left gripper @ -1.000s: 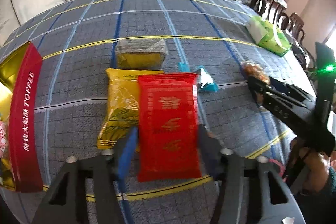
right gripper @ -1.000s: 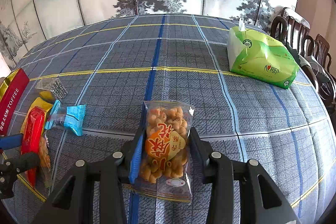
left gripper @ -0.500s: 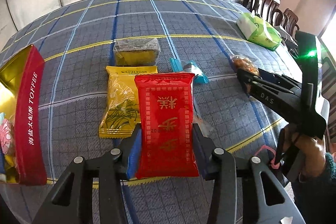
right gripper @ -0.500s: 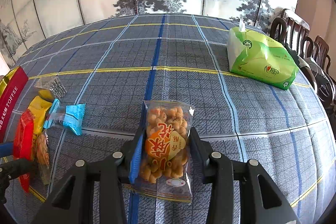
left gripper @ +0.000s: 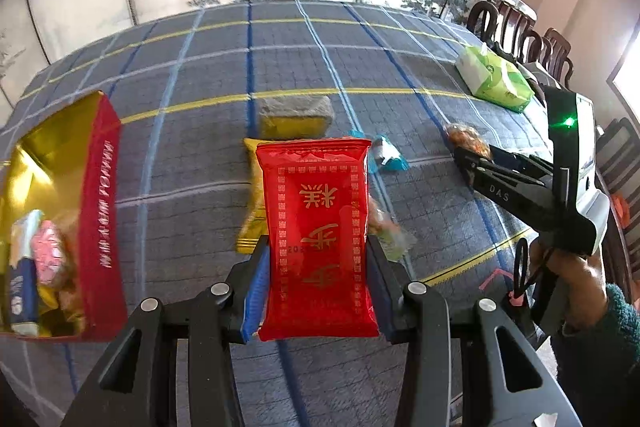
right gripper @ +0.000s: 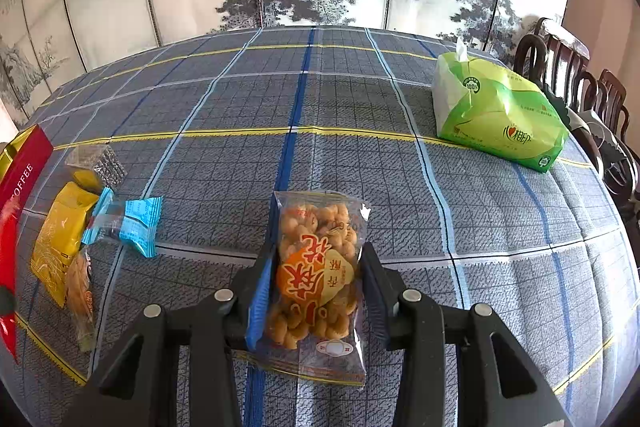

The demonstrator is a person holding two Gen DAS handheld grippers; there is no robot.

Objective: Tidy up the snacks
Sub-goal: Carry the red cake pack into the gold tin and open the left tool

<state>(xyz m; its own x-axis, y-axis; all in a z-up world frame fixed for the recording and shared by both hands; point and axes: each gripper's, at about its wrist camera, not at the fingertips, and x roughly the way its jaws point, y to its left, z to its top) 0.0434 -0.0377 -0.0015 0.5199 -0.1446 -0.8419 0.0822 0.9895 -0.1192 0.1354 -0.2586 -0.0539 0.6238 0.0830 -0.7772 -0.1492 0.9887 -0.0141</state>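
Bright daylight from the right, strong fisheye bending at dark corners, motion blur in the left view.

Red box (right gripper: 22, 173), side wall: white "TOFFEE", first letter cut off; same wall in left wrist view blurred, unreadable.
Right gripper (left gripper: 460, 155), black finger: "DAS".
Tissue pack (right gripper: 496, 119): "100%" in round green badge; green logo with heart sign on front.
Red packet (left gripper: 320, 227): gold Chinese characters, upside down; small digits "202" partly readable.
Peanut bag (right gripper: 316, 267): red Chinese characters on orange label, upside down.
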